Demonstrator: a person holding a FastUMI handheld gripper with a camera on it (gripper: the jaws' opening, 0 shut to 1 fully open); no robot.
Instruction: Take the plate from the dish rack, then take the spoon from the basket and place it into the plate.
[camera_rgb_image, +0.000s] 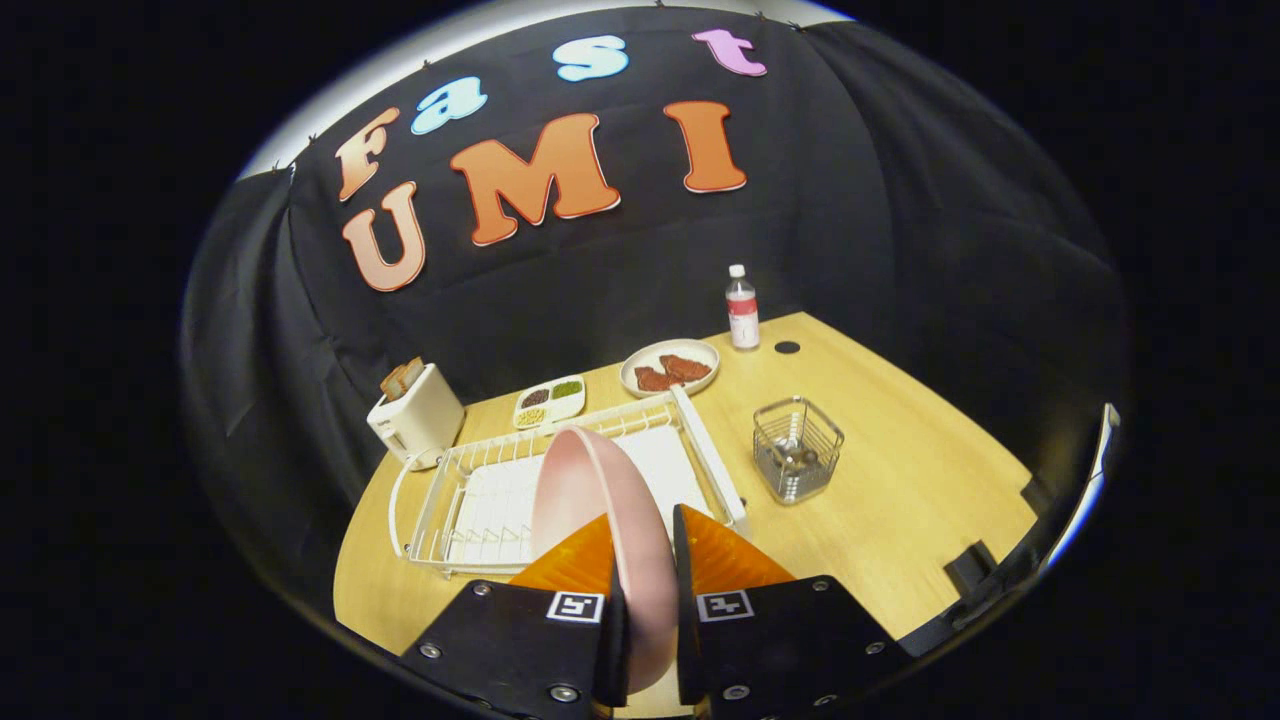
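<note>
A pink plate (600, 500) stands on edge between my fingers, and my gripper (648, 560) is shut on its rim. It hangs above the near side of the white wire dish rack (470, 500). Beyond the fingers to the right, a small wire basket (797, 447) stands on the wooden table (900, 500). Something dark lies in the basket's bottom, and I cannot make out the spoon.
A white toaster (417, 415) with bread stands left of the rack. Behind the rack are a divided dish (549, 401) of small foods, a plate of meat (670, 367) and a bottle (742, 310). Black cloth walls the table's far side.
</note>
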